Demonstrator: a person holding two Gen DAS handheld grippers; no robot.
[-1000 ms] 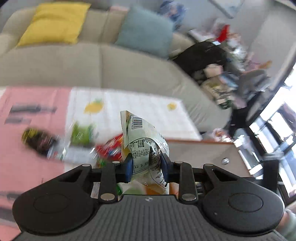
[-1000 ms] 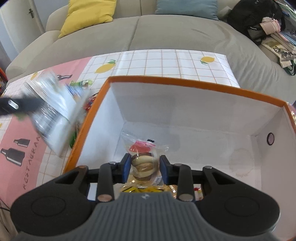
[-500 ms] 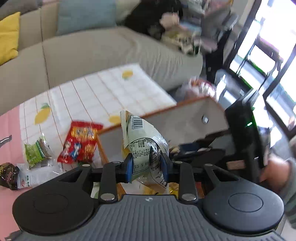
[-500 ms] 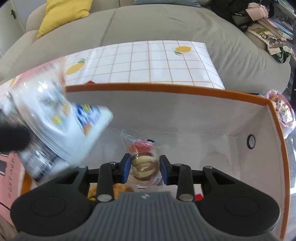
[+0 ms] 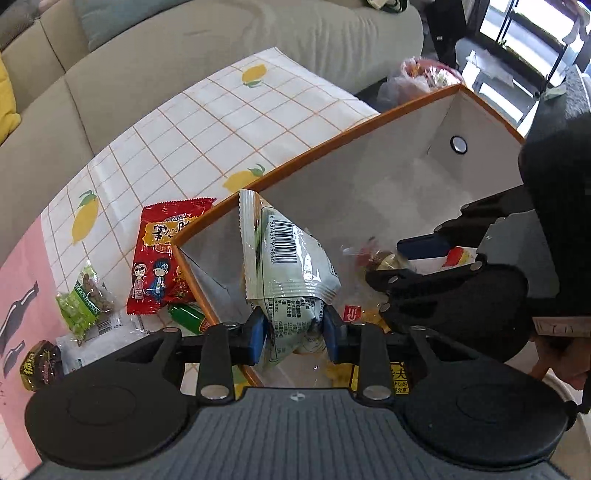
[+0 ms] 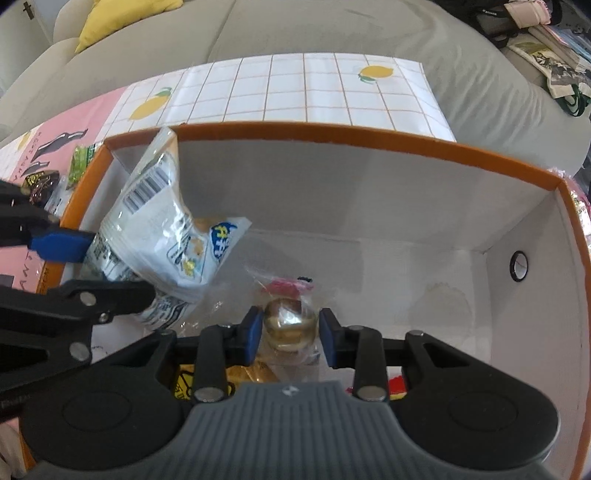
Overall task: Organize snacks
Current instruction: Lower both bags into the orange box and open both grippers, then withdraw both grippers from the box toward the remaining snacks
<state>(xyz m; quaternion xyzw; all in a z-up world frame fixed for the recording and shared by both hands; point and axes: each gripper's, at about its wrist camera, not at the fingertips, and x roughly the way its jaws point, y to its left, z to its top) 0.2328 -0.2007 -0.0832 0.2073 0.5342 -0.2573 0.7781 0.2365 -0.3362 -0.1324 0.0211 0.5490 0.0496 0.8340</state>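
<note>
1. One white snack bag with a barcode [image 5: 291, 266] is pinched between the jaws of the left gripper [image 5: 294, 328], whose jaws have just eased apart a little with the bag between them. It hangs over the near left corner of the orange-rimmed box [image 5: 332, 140].
2. One clear-wrapped round snack [image 6: 290, 321] sits clamped in the jaws of the right gripper [image 6: 291, 332], inside the box, towards its middle.
3. There are two grippers and one box. Both point steeply down into it.
4. Outside the box, by its left wall on the tabletop [image 5: 207, 122], the left wrist view counts one red packet [image 5: 164, 258], one green nut packet [image 5: 83, 302], one dark wrapped sweet [image 5: 38, 363] and one small green wrapper [image 5: 186, 314].
5. The red packet and the small green wrapper show only in the left wrist view. The same goes for a hand [image 5: 561, 354] at the right edge.
6. Only the right wrist view shows the printed blue front of the white bag, and the yellow cushion [image 6: 118, 18] on the sofa [image 6: 332, 33] beyond the box.
7. Yellow and red wrappers lie on the box floor; their number cannot be told.
</note>
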